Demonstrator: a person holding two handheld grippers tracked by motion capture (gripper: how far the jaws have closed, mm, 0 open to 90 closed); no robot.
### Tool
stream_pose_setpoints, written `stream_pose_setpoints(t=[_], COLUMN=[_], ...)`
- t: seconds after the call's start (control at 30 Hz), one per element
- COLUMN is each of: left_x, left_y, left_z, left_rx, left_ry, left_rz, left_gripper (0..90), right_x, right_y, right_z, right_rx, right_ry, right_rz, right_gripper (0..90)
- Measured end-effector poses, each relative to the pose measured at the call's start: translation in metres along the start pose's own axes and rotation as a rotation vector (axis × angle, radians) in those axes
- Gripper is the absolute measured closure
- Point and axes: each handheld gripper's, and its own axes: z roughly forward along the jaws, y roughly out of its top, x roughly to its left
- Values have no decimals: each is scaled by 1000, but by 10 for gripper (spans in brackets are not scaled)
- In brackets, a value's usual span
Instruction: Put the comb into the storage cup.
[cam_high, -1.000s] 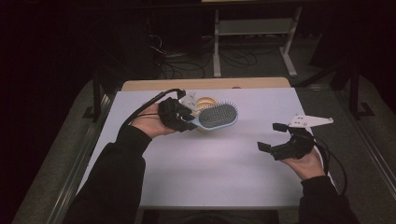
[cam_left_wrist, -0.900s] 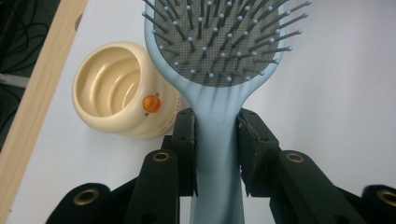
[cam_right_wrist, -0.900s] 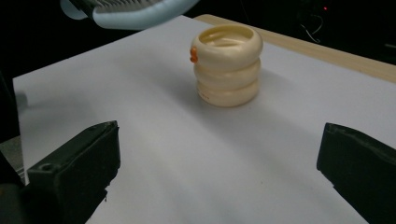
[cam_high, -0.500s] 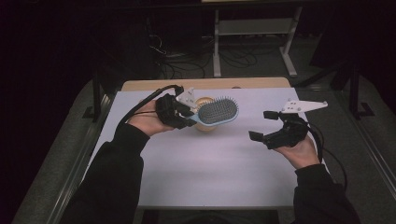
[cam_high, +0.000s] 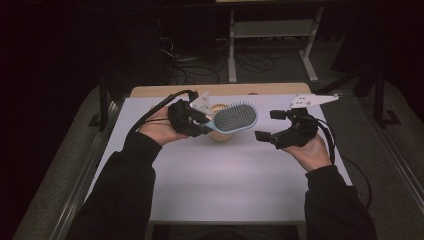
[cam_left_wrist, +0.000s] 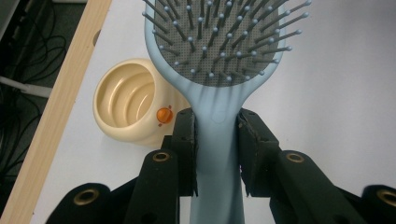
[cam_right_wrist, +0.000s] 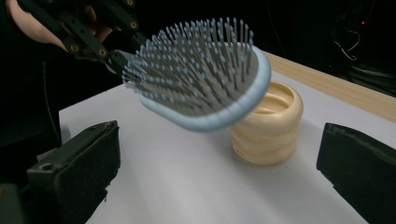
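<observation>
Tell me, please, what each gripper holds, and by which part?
The left gripper clamps the blue hairbrush by its handle; the right gripper is open, holding nothing.

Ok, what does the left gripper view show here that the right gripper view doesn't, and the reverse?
Left gripper view: the left gripper with both pads pressed on the hairbrush handle, and the orange dot on the cream cup, whose ribbed inside shows.

Right gripper view: the right gripper with its jaws wide apart and nothing between them, short of the brush head, and the cup's outer wall from the side.

Both: the blue hairbrush, bristles up, held above the white table, with the cup standing on the table under it.
</observation>
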Motion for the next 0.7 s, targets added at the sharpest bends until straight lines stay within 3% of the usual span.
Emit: stream_pose_setpoints(t=[0.13,0.33,0.5,0.7], left_x=[-1,-2,-3,-4], left_y=[0,0,1,6], left_z=[0,2,8,15], left_rx=[-4,-15,-38,-82], left_ry=[9,27,29,36], left_rz=[1,10,11,10], left_gripper=[704,704,704,704], right_x=[1,-2,-4,-12], right_y=[9,21,28,31], right_z=[4,12,20,17], right_rx=[-6,-30,3,29], right_ry=[15,70,66,56], right_rz=[11,67,82,124], right_gripper=[4,57,76,112])
